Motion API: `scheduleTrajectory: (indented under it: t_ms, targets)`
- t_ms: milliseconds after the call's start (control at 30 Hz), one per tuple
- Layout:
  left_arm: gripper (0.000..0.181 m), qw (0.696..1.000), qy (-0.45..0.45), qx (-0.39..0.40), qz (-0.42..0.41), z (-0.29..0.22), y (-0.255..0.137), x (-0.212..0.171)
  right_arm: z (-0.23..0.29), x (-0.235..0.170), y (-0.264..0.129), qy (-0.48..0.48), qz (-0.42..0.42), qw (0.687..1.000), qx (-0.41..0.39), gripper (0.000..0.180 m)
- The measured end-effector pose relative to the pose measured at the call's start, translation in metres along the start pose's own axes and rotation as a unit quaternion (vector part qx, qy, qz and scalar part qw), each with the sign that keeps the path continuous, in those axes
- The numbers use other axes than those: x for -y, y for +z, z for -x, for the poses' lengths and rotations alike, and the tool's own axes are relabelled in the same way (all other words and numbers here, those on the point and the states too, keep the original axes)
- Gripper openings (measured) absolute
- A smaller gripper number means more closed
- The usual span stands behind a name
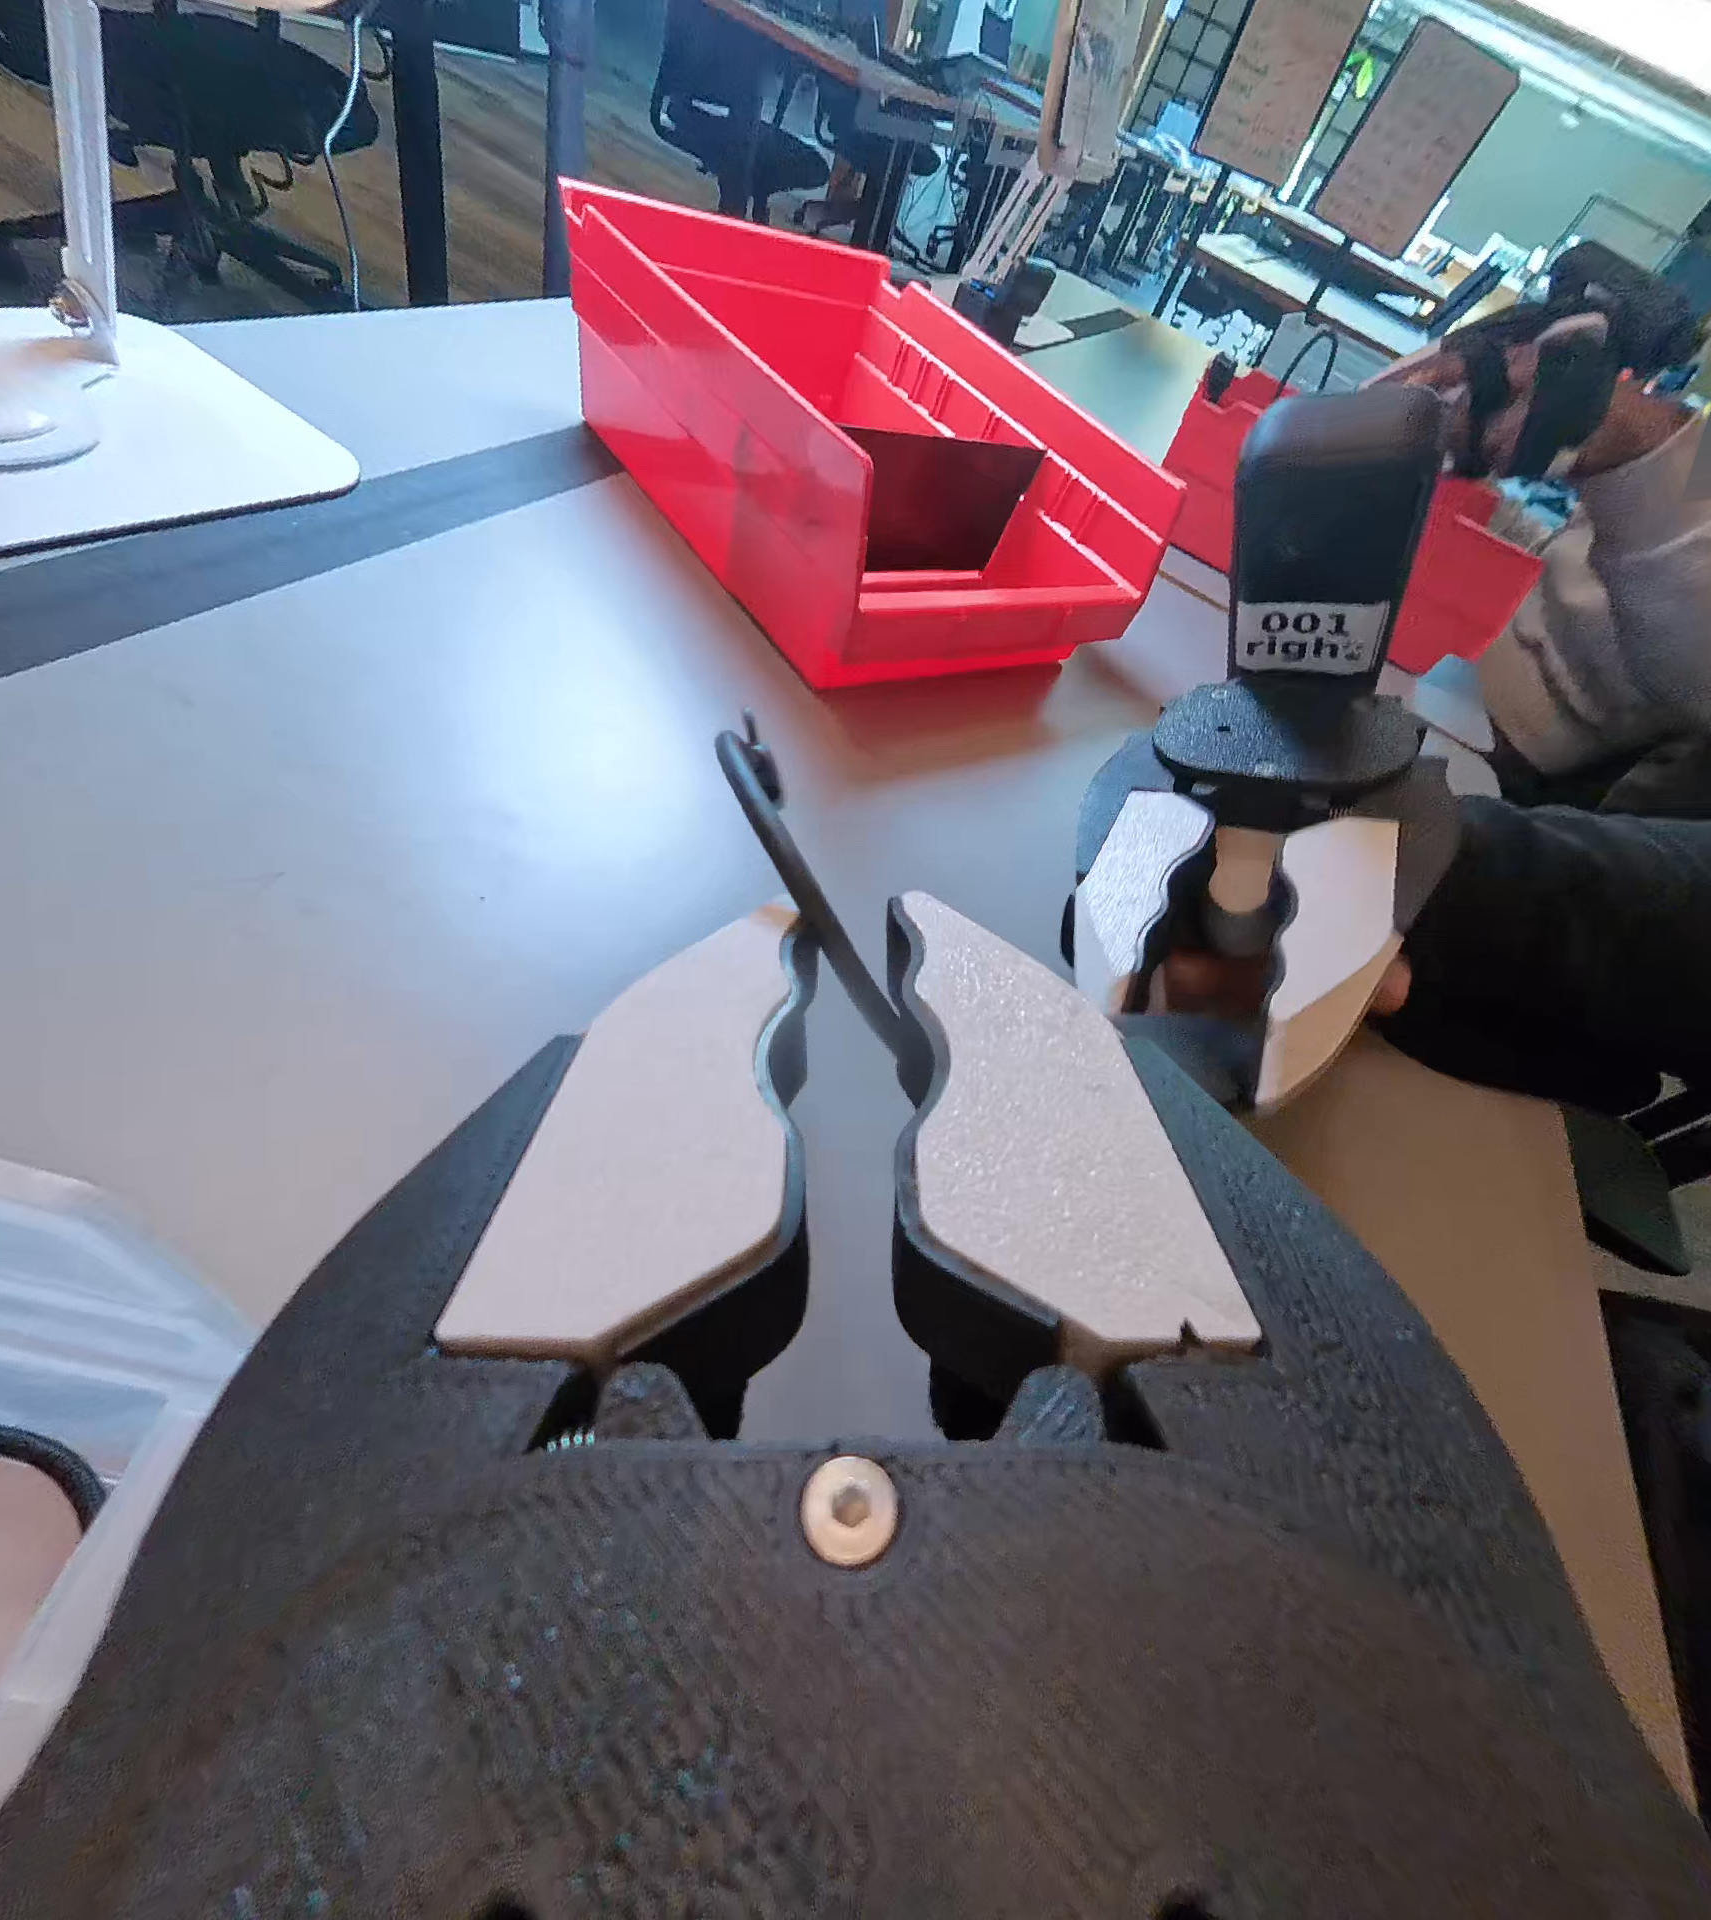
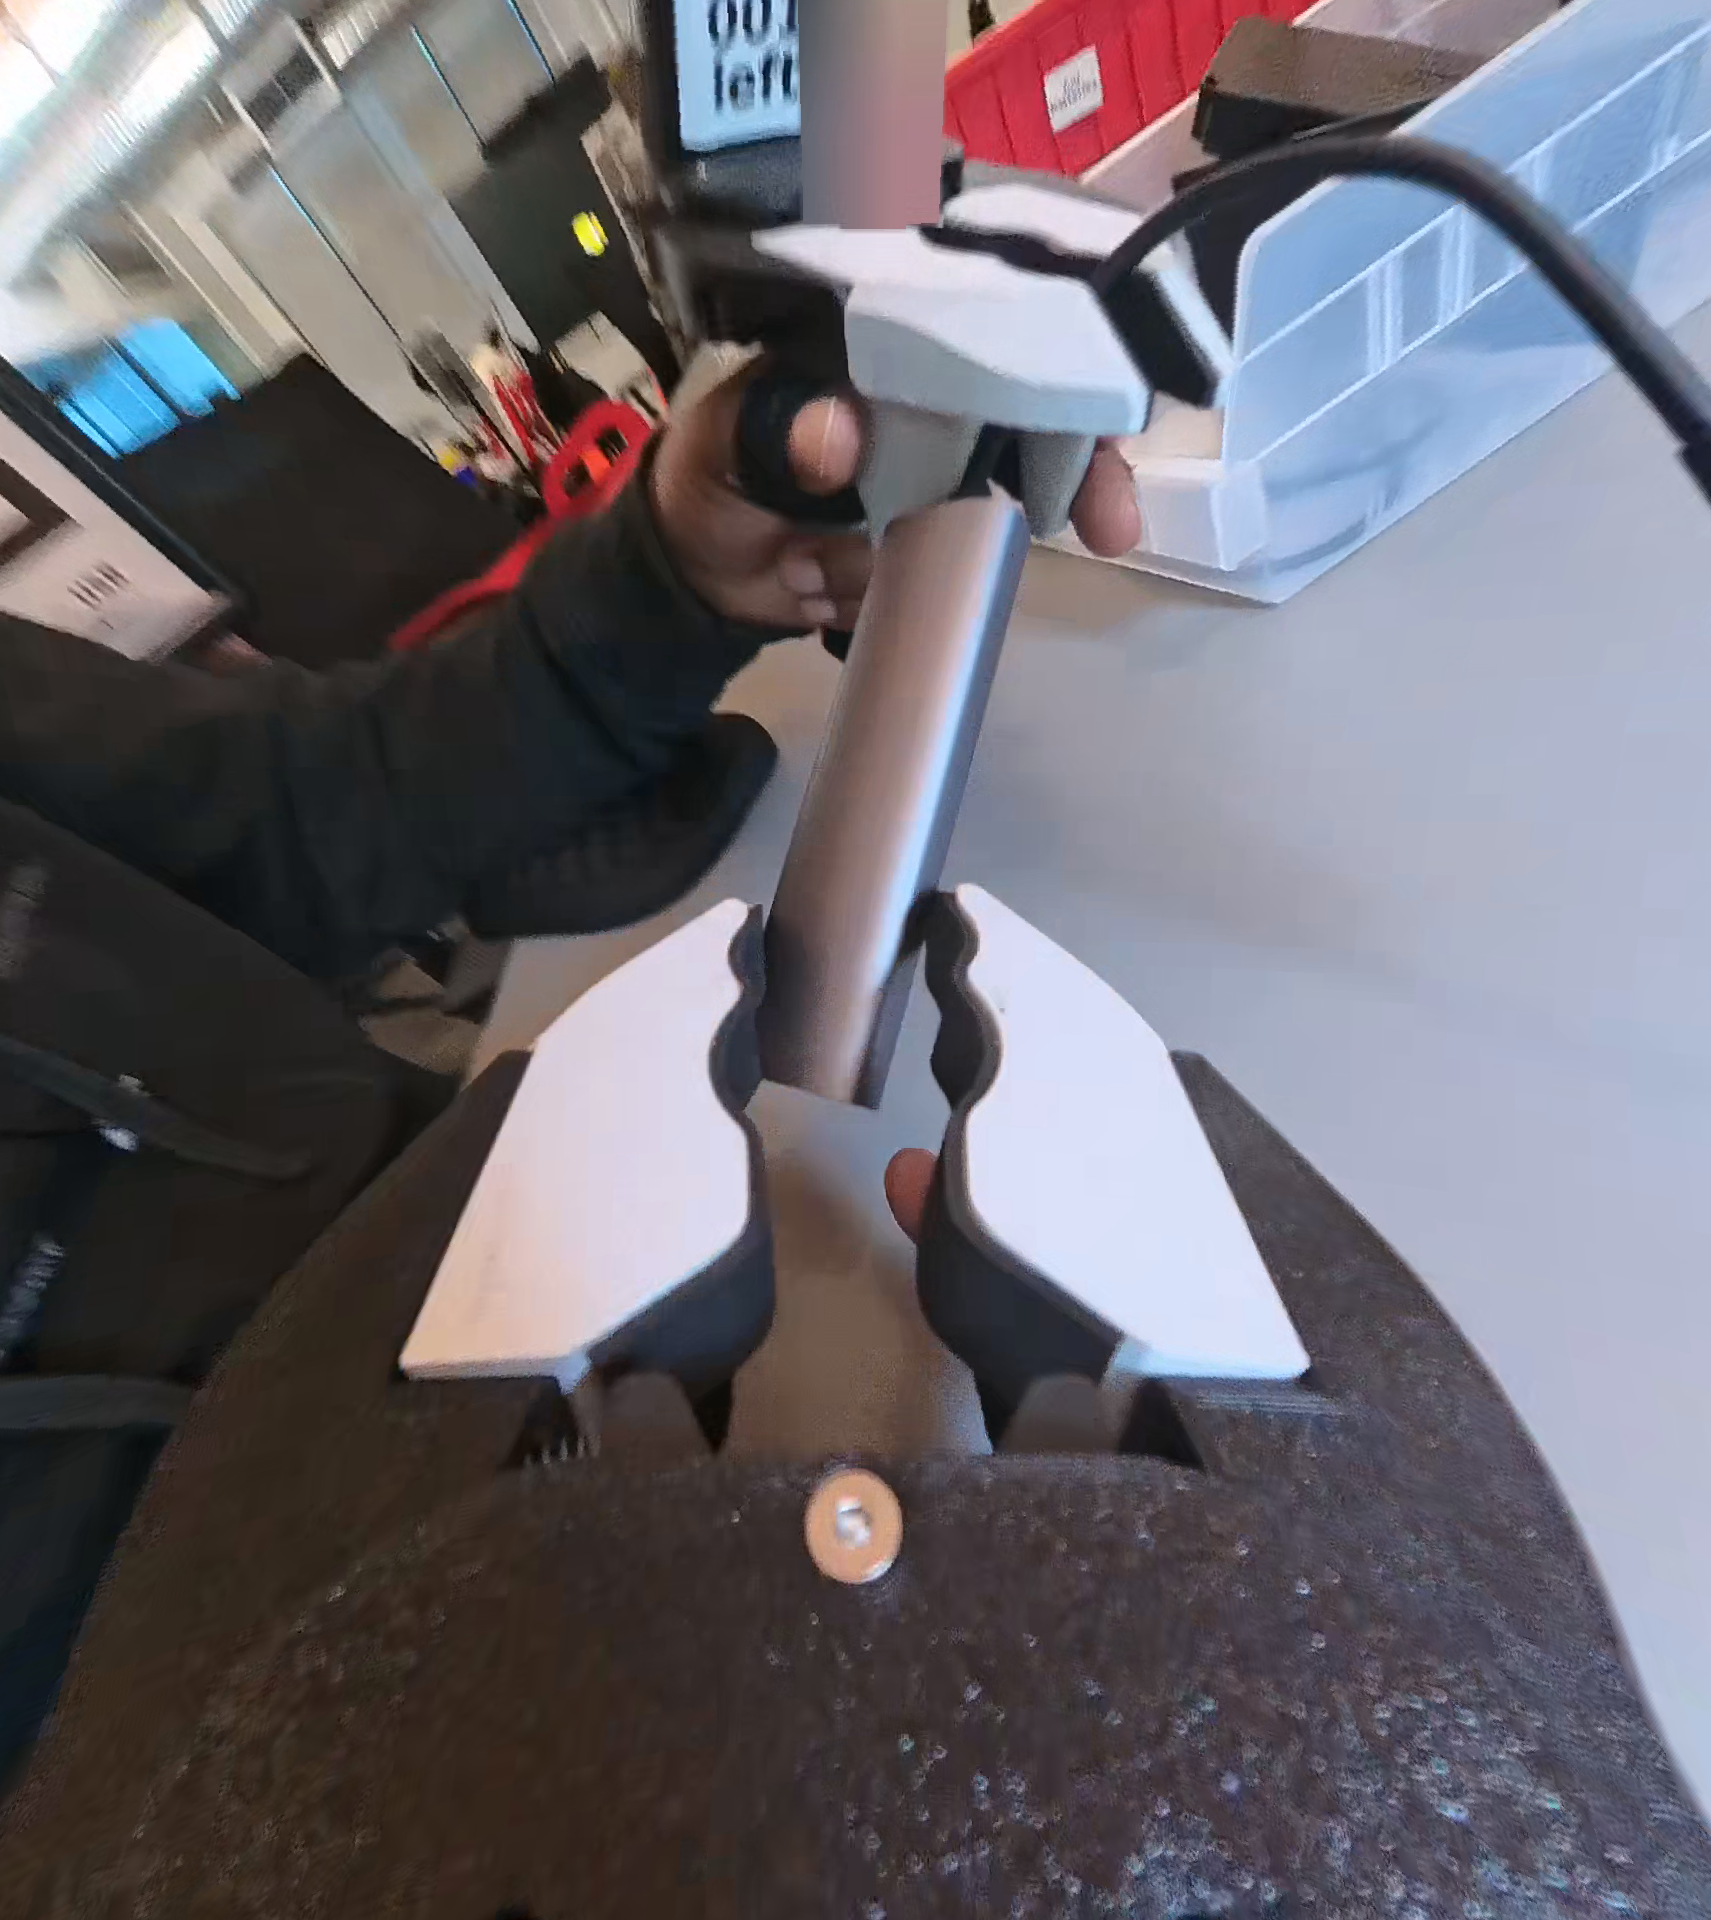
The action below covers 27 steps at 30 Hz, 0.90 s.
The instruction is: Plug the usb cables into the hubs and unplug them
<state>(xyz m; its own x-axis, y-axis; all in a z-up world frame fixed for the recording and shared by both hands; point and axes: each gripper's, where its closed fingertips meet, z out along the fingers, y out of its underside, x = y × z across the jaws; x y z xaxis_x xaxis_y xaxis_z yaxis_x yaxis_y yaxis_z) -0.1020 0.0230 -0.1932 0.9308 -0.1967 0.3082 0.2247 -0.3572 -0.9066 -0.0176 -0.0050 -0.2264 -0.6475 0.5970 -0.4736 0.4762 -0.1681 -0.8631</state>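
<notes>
My left gripper [image 1: 843,920] is shut on a thin black usb cable [image 1: 799,873], which runs up and left out of the fingertips, above the grey table [image 1: 311,883]. My right gripper [image 2: 853,914] is shut on the lower end of a silver bar-shaped hub [image 2: 903,727]. The hub reaches up to the left gripper [image 2: 1017,343], which meets its top end. The black cable [image 2: 1516,218] arcs from there to a thick black plug at the right edge. In the left wrist view the right gripper [image 1: 1235,935] stands close on the right.
A long red bin [image 1: 830,436] lies on the table beyond the grippers, with a second red bin [image 1: 1453,582] behind the right gripper. A clear plastic box [image 1: 20,1299] sits at my near left. A white stand base [image 1: 103,436] is far left. The table edge [image 1: 1516,1299] runs on the right. There is about 10 cm between the tips of the two grippers.
</notes>
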Motion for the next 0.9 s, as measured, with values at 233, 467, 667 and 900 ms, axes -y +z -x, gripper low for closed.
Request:
scheduleTrajectory:
  t_ms: [233,467,667,900]
  targets:
    - [0.022,0.996,0.072,0.026,0.045,0.003,-0.003,-0.011,-0.006,0.006,-0.014,0.133,-0.050,0.990,0.018,0.018]
    - [0.034,0.969,0.200,0.134,0.055,0.018,-0.023,0.002,-0.014,0.016,-0.024,0.162,-0.082,0.983,-0.004,0.016]
    - [0.043,0.881,0.439,0.170,0.042,-0.023,-0.013,0.005,-0.035,0.027,-0.039,0.238,-0.148,0.960,-0.028,0.016]
    - [0.027,0.718,0.644,0.245,0.097,-0.016,0.026,-0.024,-0.029,0.024,-0.028,0.294,-0.155,0.943,-0.016,0.017]
